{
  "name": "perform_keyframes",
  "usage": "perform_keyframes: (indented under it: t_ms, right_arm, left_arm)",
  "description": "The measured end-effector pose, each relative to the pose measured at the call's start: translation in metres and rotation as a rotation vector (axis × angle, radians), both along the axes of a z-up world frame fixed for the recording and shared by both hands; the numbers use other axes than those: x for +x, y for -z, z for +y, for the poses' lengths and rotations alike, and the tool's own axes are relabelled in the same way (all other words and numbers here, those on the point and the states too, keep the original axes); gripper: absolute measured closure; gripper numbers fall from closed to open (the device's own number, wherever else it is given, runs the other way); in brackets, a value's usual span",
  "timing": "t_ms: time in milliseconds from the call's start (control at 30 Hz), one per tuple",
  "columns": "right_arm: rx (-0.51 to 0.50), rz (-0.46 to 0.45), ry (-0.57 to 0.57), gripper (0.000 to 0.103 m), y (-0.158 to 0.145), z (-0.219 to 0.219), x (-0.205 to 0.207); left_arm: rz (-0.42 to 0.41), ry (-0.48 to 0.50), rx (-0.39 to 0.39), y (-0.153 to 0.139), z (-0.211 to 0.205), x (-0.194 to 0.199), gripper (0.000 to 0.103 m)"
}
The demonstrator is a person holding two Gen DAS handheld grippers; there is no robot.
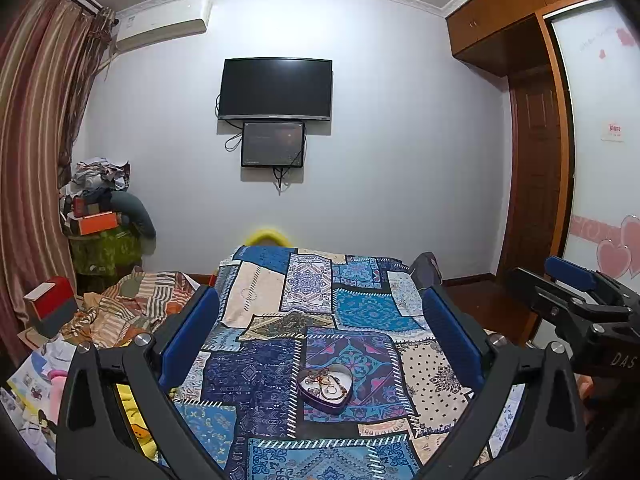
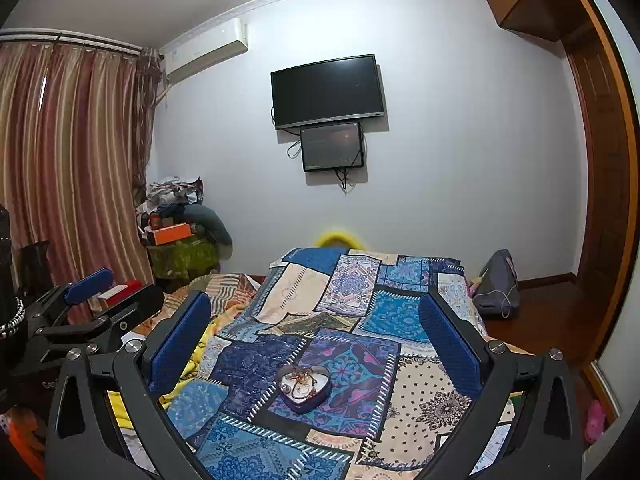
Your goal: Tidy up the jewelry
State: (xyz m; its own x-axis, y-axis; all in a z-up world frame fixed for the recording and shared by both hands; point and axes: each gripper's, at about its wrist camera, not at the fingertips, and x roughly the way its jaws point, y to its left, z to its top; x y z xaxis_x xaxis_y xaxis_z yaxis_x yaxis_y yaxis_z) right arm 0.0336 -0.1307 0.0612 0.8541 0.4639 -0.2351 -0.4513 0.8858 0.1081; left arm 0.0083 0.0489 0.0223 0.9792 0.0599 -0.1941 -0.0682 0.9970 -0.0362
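A purple heart-shaped tin [image 1: 326, 388] holding tangled jewelry sits on the patchwork bedspread [image 1: 256, 384]. It also shows in the right wrist view [image 2: 305, 387]. My left gripper [image 1: 320, 320] is open and empty, held above the bed with the tin below and between its blue fingers. My right gripper [image 2: 316, 328] is open and empty too, above the tin. Each gripper shows in the other's view: the right one at the right edge [image 1: 568, 280], the left one at the left edge [image 2: 96, 288].
A striped blanket [image 1: 136, 304], a red box [image 1: 50, 304] and papers lie left of the bed. A pile of clothes and boxes [image 1: 100, 208] stands by the curtain. A grey bag [image 2: 496, 284] lies on the floor at right. A wardrobe [image 1: 536, 152] is at right.
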Motion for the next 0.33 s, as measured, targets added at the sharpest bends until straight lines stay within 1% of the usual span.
perform_keyframes:
  t_ms: [333]
  right_arm:
    - [0.000,0.014,0.001,0.000,0.0030,0.0016,0.0035]
  left_arm:
    - [0.012,0.003,-0.008,0.0024,0.0030,0.0035,0.001]
